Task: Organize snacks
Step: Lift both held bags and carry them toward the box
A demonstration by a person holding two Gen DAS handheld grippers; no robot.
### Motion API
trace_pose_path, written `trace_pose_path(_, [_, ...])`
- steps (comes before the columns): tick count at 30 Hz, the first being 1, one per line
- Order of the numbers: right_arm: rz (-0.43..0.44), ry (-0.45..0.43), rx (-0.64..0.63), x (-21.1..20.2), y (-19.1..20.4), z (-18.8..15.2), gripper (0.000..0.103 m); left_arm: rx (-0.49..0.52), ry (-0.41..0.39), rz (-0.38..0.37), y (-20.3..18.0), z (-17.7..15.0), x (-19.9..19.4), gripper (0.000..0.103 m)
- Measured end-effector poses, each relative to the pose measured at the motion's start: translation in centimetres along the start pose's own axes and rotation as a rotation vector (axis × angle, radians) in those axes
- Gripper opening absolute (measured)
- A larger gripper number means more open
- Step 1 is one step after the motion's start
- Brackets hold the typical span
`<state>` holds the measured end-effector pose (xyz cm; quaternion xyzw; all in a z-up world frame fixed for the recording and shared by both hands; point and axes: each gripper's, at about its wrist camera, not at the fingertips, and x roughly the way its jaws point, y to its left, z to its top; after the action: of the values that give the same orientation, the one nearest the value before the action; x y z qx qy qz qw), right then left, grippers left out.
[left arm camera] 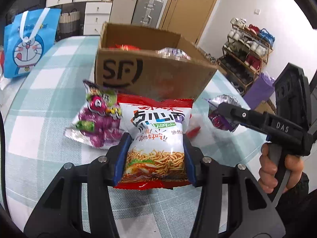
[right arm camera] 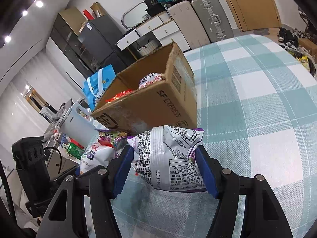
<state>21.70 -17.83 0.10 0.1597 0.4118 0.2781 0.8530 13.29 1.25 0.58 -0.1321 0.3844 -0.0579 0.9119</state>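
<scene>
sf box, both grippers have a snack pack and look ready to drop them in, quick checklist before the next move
1. Left gripper has the red noodle packet between its pads: ok.
2. Right gripper is closed on the purple-and-silver packet: ok.
3. SF box is open at the top: ok.
4. Room inside the box: cannot tell; packets already lie in it, but its floor is hidden.
5. Noodle packet clear of the box's near wall: not ok, it sits below the rim.
6. Grape candy bag beside the noodle packet is free of the left gripper: ok.
</scene>
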Motion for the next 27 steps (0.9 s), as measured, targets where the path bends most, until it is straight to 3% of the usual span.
trace_pose_path(12, [0.019, -0.077, -0.059, -1.9, 2.6, 2.1, 0.066, 0.014, -0.1, 0.011, -0.1, 3.1, -4.0, 0.047])
trace_pose_path(27, [0.019, -0.116, -0.115, -1.1, 5.7, 5.8, 0.066, 0.017, -0.169, 0.038, 0.0, 8.3, -4.4, 0.047])
